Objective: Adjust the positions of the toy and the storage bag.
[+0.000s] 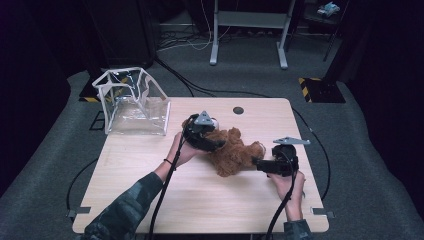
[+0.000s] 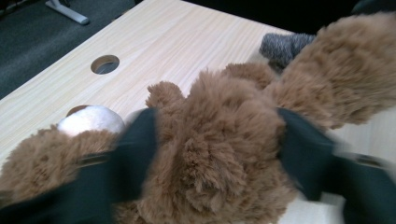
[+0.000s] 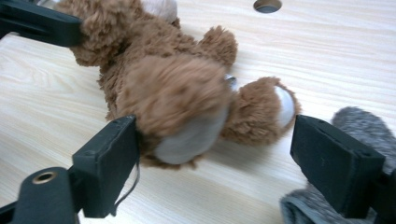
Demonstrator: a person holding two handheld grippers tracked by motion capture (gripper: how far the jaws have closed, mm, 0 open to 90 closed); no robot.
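A brown teddy bear [image 1: 234, 151] lies on the bench [image 1: 150, 170], well to the right of the clear plastic bag [image 1: 132, 102]. The left claw [image 1: 216, 145] straddles the bear's body, its jaws pressed into the fur on both sides. The right claw [image 3: 215, 154] stands wide at the bear's feet, one jaw touching a foot, the other clear.

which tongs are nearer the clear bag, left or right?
Left. The left tongs sit at the teddy bear's upper end, toward the clear bag at the table's far-left corner. The right tongs are at the bear's far side, farther away.
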